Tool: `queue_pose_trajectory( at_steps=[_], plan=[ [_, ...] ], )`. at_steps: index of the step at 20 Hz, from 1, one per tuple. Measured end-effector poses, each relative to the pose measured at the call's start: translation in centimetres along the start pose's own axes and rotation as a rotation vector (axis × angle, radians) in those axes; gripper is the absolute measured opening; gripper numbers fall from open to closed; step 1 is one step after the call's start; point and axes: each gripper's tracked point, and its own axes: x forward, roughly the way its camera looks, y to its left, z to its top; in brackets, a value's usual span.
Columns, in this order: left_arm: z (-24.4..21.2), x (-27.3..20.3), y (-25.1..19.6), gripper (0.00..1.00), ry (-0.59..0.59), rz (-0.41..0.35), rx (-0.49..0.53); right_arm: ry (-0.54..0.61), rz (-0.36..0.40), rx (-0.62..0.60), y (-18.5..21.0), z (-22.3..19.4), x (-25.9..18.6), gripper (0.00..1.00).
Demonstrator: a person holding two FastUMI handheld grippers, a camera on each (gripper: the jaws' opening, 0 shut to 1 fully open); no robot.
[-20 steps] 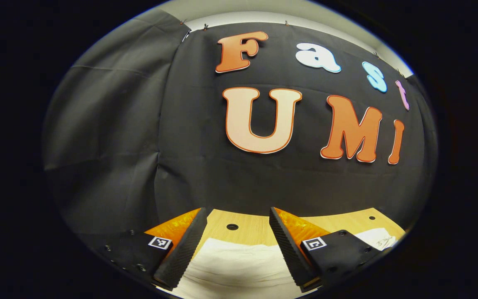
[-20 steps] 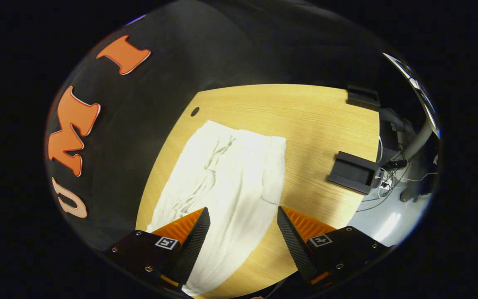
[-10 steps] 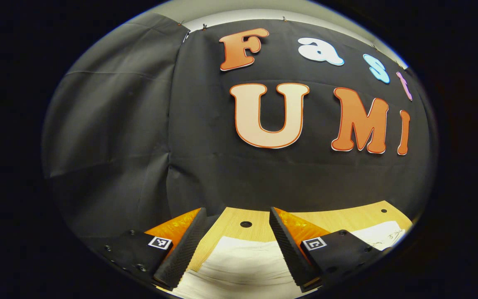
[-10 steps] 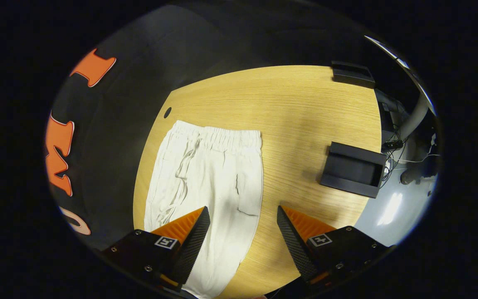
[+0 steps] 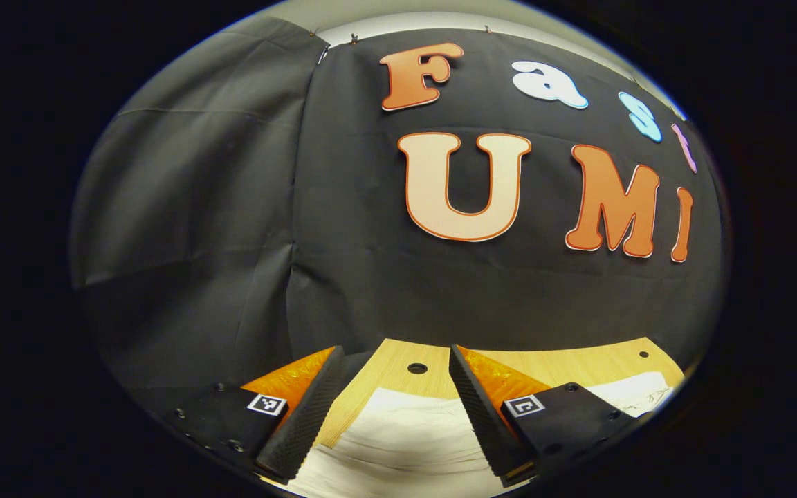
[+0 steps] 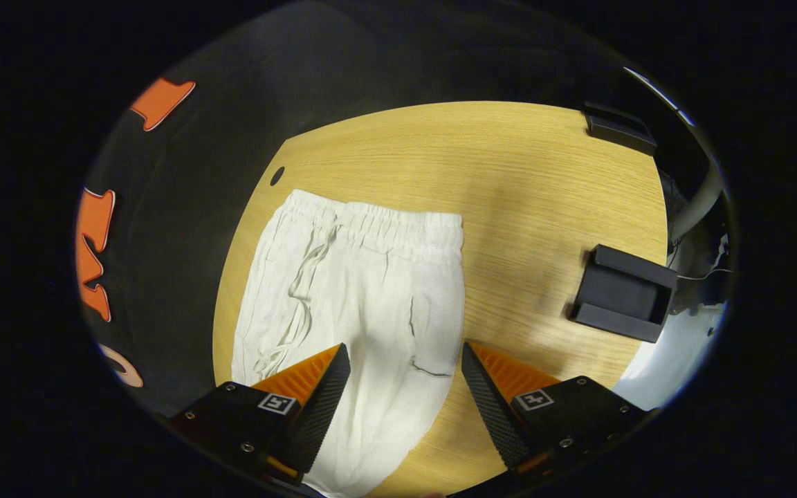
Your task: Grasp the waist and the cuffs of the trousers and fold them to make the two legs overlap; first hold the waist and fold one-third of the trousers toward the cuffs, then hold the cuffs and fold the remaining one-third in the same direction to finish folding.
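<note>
Black cloth backed a wooden table where the white trousers lay flat along its wall-side edge, their long axis running from the gathered waist, near a hole in the tabletop, down toward the right tool. That tool hung above the legs, tilted downward, fingers apart and empty, with two black holders along the far edge. The left tool pointed level at the wall over the cloth's pale end, fingers likewise apart.

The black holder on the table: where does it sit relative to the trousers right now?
In the right gripper view, the black holder sits on the wooden table near its right edge, apart from the white trousers, level with their upper legs.
</note>
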Motion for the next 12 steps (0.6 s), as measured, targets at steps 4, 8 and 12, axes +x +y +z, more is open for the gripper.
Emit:
queue_pose_trajectory(
  at_steps=[4, 8, 12],
  plan=[
    [-0.2, 0.3, 0.2, 0.99, 0.011, 0.002, -0.025, 0.019, 0.017, 0.010, 1.3, -0.1, 0.7, 0.99],
    [-0.8, 0.7, 0.5, 0.98, 0.024, 0.007, -0.054, 0.029, 0.045, 0.012, 3.2, -0.1, 1.7, 0.99],
    [-1.1, 0.4, 0.9, 0.98, 0.039, 0.013, -0.078, 0.044, 0.061, 0.004, 4.5, -0.2, 3.1, 0.86]
  ],
)
